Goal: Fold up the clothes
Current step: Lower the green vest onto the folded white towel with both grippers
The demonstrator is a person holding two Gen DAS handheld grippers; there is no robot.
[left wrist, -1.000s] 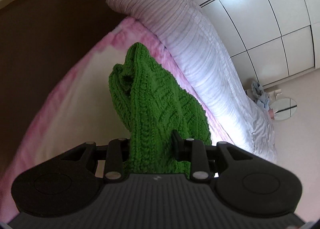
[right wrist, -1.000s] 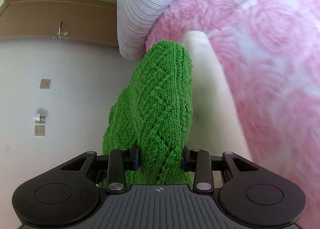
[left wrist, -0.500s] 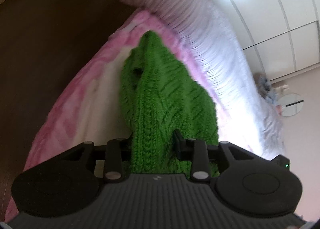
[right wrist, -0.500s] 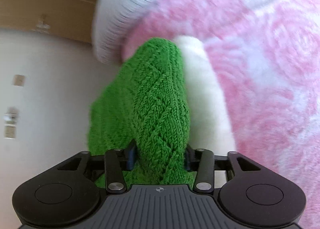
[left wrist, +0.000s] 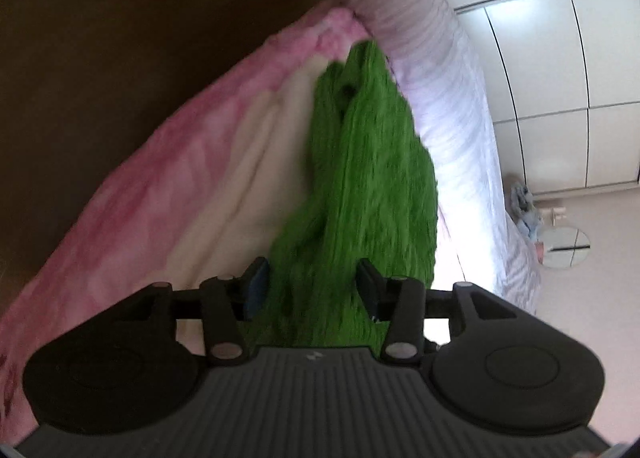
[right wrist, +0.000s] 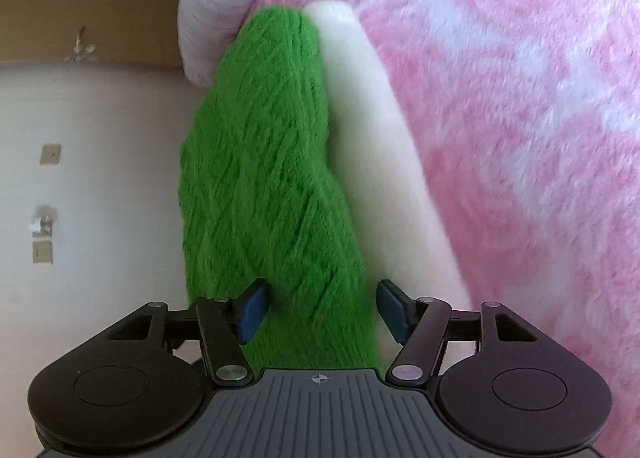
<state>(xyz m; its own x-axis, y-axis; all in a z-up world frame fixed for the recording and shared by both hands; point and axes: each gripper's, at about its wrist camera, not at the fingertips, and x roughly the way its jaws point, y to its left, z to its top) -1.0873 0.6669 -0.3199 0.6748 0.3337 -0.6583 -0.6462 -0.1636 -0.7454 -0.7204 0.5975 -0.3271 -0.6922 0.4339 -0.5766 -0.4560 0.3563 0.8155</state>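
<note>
The step in hand looks like the release at the end of a fold: both tongs have just been opening, and the green knitted garment (left wrist: 372, 177) is being let down onto the bed. In the left wrist view the left tongs (left wrist: 312, 282) stand apart with the knit bunched between the two fingers; it fills most of the gap, and through the motion blur I cannot tell whether either pad touches it, but nothing looks pinched. In the right wrist view the right tongs (right wrist: 320, 306) stand wide apart, the knit passing between them, against or just beside the left-hand pad and clear of the right-hand one, so the hold there is plainly off. The garment stretches away from both tongs as a long ridge, lying on a cream garment (right wrist: 376, 161) that rests on the pink fleece blanket (right wrist: 520, 97), near the bed's edge where a rolled pale striped quilt (left wrist: 432, 69) runs alongside. The next move, as I judge it, calls for drawing both tongs back clear without snagging the loose stitches, then checking that the fold lies flat before smoothing or taking a fresh edge.
</note>
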